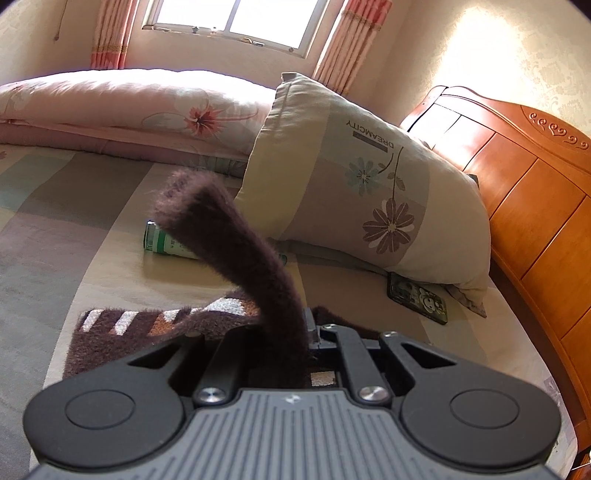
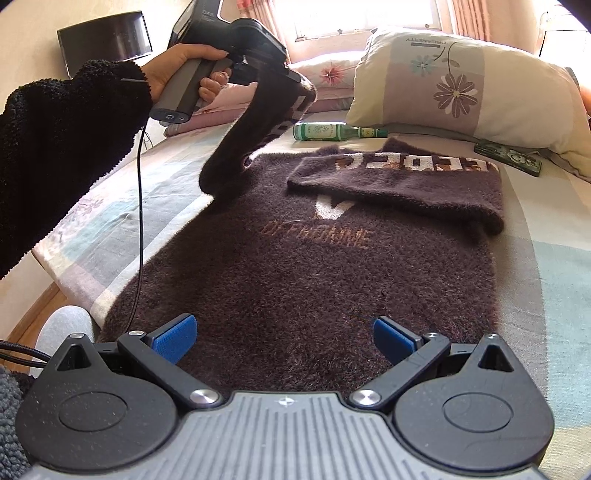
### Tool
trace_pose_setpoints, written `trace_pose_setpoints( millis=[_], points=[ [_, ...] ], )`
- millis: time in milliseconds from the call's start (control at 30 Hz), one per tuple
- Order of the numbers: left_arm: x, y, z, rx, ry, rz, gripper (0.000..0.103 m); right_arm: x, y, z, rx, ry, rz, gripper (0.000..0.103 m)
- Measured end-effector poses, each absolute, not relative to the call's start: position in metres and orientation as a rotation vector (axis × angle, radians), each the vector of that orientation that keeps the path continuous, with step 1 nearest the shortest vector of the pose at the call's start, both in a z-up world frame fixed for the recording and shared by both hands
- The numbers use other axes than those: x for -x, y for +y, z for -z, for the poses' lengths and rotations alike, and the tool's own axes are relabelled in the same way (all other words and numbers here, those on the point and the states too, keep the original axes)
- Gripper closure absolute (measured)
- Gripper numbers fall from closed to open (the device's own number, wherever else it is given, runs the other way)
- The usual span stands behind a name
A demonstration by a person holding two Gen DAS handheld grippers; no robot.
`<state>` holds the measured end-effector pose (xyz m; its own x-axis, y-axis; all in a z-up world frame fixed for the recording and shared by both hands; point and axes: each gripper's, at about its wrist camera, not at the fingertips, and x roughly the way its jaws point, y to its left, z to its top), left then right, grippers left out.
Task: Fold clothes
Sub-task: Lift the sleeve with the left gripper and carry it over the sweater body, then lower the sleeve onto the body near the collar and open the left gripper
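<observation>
The sweater [image 2: 303,258] lies flat on the bed sheet [image 2: 546,266], dark brown and fuzzy, w/ white and orange letters on it, and its lower edge is just in front of the right claw [image 2: 284,338]. That claw is released: the two blue pads [image 2: 173,339] stand wide apart, w/ only sweater fabric below and between them, and they grip nothing. Ahead of it and to its right side, one sleeve [image 2: 399,184] is folded across the chest of the sweater, letters facing up. Ahead and to the left, the left claw [image 2: 291,79] is up in the air, held by a hand [image 2: 184,70] in a black fluffy cuff, and it is clenched on the other sleeve [image 2: 251,129], which hangs from it down to the sweater's shoulder. In the left wrist view this held sleeve [image 1: 251,251] comes out of the shut fingers of the left claw [image 1: 306,328] and curves up and to the left, in front of the camera. Beyond both claws a green bottle [image 2: 328,132] lies on its side on the sheet, close to the sweater's collar. A big pillow [image 2: 480,85] w/ flower print leans behind it, to the right, and a phone [image 2: 509,157] lies at the pillow's foot. A pink blanket [image 1: 122,103] is farther back, under the window [image 1: 236,18], and a wooden headboard [image 1: 524,192] stands right of the left claw.
</observation>
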<state>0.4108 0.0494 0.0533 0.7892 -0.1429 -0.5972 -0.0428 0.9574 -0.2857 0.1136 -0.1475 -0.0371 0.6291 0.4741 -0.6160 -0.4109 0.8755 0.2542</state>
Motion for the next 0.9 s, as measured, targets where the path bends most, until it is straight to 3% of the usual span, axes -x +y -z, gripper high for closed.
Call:
trace_pose_setpoints(
  millis=[400,700,900],
  points=[
    [-0.42,-0.018,-0.007,0.005,0.669,0.034,0.095,-0.117,-0.145,0.042,-0.085,0.76,-0.505,0.0],
    [-0.43,-0.045,0.048,-0.007,0.736,0.049,0.095,-0.119,-0.144,0.043,-0.06,0.783,-0.48,0.0],
    [-0.431,-0.059,0.055,-0.064,0.75,0.043,0.095,-0.12,-0.143,0.043,-0.05,0.793,-0.48,0.0]
  ],
)
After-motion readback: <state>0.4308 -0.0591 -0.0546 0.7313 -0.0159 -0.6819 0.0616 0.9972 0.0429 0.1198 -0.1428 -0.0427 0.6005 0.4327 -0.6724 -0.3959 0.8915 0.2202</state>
